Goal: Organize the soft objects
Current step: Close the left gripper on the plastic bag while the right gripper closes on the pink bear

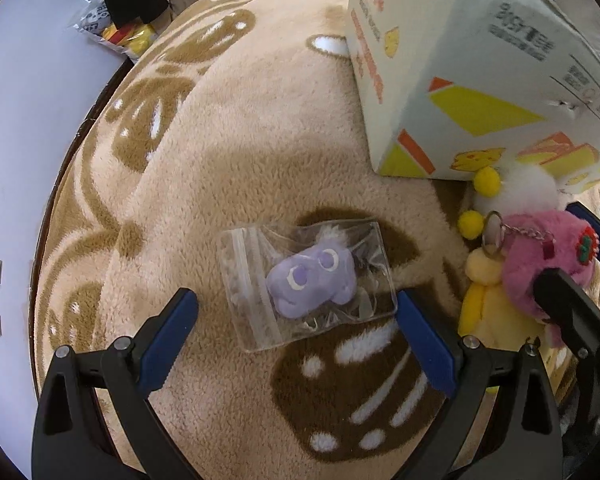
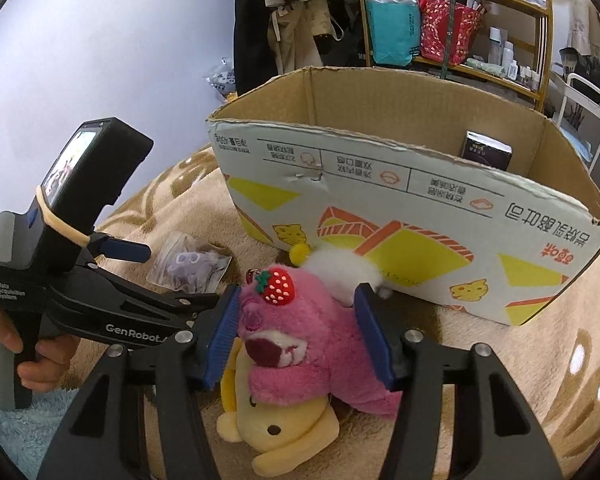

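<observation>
Right gripper (image 2: 296, 336) closing blue pads on the fluffy pink strawberry-topped plush bear (image 2: 300, 340) lying atop the yellow plush bear (image 2: 276, 432) beside the open printed cardboard box (image 2: 380, 200), risking snagging it, while left gripper (image 1: 298, 344) is hovering agape over the bagged purple plush (image 1: 312, 280).

Left wrist view: clear zip bag with purple plush toy (image 1: 308, 282) centre on beige patterned blanket (image 1: 240, 140); printed cardboard box (image 1: 472, 76) at 1 o'clock; pink plush bear (image 1: 540, 268) on yellow plush bear (image 1: 480, 304) at 3 o'clock.
</observation>
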Demonstrator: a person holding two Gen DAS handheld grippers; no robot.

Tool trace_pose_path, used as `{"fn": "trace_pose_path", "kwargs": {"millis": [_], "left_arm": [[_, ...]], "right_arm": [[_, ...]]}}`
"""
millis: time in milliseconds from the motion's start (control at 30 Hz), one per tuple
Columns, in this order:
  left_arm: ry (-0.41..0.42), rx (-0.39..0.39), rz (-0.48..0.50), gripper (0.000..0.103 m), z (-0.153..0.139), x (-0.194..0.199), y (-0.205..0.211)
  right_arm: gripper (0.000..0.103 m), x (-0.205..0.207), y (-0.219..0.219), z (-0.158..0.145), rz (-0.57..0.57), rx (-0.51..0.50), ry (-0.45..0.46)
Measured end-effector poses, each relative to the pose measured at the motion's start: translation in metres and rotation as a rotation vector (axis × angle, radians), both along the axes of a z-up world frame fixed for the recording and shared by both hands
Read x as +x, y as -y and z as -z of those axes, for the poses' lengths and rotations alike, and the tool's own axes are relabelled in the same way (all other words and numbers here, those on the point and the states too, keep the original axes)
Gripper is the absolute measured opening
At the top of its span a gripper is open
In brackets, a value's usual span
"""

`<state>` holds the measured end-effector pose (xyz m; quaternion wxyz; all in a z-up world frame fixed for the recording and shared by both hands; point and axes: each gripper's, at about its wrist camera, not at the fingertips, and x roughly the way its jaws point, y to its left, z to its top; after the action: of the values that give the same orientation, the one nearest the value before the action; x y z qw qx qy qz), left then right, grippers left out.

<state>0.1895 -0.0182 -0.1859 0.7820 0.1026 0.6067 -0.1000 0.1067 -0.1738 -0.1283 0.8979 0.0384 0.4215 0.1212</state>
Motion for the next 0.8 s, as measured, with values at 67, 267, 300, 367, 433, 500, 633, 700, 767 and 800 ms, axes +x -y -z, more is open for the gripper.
{"fn": "trace_pose_path", "kwargs": {"millis": [67, 267, 300, 367, 433, 500, 633, 700, 767, 800], "left_arm": [[-0.003, -0.004, -0.009, 0.098, 0.004, 0.003, 0.000], [0.001, -0.062, -0.013, 0.078, 0.001, 0.003, -0.004], [0.009, -0.061, -0.010, 0.075, 0.000, 0.001, -0.003], [0.022, -0.059, -0.006, 0.070, -0.002, -0.001, -0.004], [0.028, -0.065, -0.016, 0.064, -0.005, -0.001, -0.007], [0.029, -0.071, -0.024, 0.059, -0.008, -0.004, -0.010], [0.039, -0.056, -0.027, 0.035, -0.012, -0.006, -0.012], [0.039, -0.066, -0.035, 0.035, -0.014, -0.007, -0.015], [0.033, -0.077, -0.045, 0.035, -0.014, -0.006, -0.018], [0.033, -0.077, -0.047, 0.035, -0.014, -0.007, -0.017]], "right_arm": [[0.061, 0.000, 0.000, 0.000, 0.000, -0.001, 0.000], [0.046, -0.002, -0.001, -0.002, -0.008, -0.001, 0.000], [0.044, -0.003, -0.003, -0.003, -0.013, 0.003, -0.003], [0.044, -0.005, -0.006, -0.003, -0.017, -0.014, 0.000], [0.044, -0.006, -0.007, -0.004, -0.016, -0.016, -0.001], [0.044, -0.008, -0.005, -0.005, -0.009, 0.000, -0.005], [0.043, -0.013, 0.001, -0.011, 0.014, 0.027, -0.004], [0.043, -0.015, 0.003, -0.013, 0.022, 0.030, -0.004], [0.043, -0.017, 0.004, -0.015, 0.030, 0.032, -0.003], [0.043, -0.017, 0.004, -0.016, 0.032, 0.031, -0.001]]}}
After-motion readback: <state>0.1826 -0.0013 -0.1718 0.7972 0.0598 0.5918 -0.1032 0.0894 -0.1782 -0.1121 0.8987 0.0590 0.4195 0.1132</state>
